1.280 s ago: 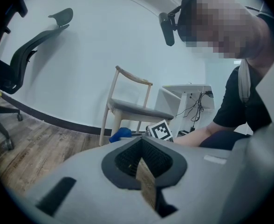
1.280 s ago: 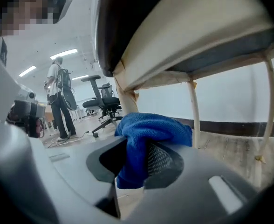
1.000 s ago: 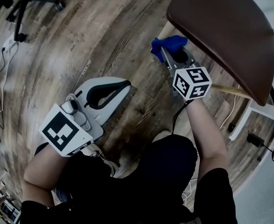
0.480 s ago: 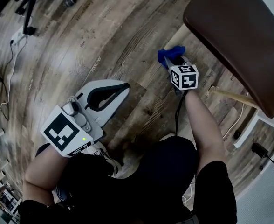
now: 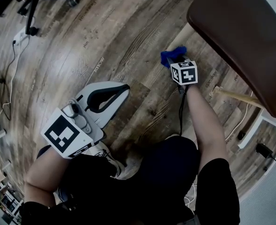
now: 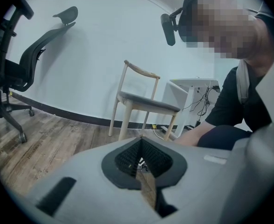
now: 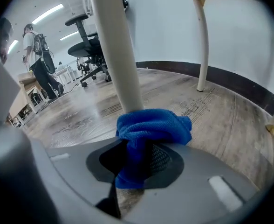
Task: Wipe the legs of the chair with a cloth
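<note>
— First lot?
— We list a brown wood-plank floor; on it lies a white power strip with a trailing cable.
— Second lot?
— We log a black swivel office chair near a plain white wall, and a white desk with cables hanging under it.

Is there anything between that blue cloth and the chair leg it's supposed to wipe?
Nothing visible does. In the right gripper view the blue cloth, clamped in the right gripper, sits bunched right up against the pale chair leg, with no gap or object showing between them.
</note>
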### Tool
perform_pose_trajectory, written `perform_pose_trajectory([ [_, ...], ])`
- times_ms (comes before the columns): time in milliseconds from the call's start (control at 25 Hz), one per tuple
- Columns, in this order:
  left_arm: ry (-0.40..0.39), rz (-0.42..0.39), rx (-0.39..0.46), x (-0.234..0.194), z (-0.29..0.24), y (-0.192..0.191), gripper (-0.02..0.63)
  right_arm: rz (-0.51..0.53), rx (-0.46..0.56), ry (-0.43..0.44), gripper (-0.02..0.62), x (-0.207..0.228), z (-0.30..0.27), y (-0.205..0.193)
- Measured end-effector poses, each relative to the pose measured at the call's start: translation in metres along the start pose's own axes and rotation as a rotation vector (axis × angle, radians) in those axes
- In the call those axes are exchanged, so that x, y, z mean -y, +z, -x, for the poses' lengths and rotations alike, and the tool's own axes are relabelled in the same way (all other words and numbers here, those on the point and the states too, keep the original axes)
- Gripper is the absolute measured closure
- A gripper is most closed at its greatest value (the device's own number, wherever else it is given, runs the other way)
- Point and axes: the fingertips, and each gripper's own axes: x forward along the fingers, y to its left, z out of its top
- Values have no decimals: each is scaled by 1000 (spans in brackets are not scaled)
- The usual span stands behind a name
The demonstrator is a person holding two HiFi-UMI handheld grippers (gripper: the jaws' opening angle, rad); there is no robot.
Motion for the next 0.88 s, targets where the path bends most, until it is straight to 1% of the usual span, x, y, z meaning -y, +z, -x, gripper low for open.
perform_pose_trajectory([
  [240, -14, -15, 16, 5, -1, 4, 598, 47, 45, -3, 494, -2, 18, 17],
  [400, -26, -24, 27, 9, -1, 9, 598, 117, 100, 10, 494, -8, 43, 40],
  [680, -57, -45, 52, 20, -7, 16, 598, 221, 225, 34, 492, -22, 101, 91],
  [880, -76, -52, 87, 24, -11, 25, 598, 237, 341, 43, 492, -33, 147, 131],
])
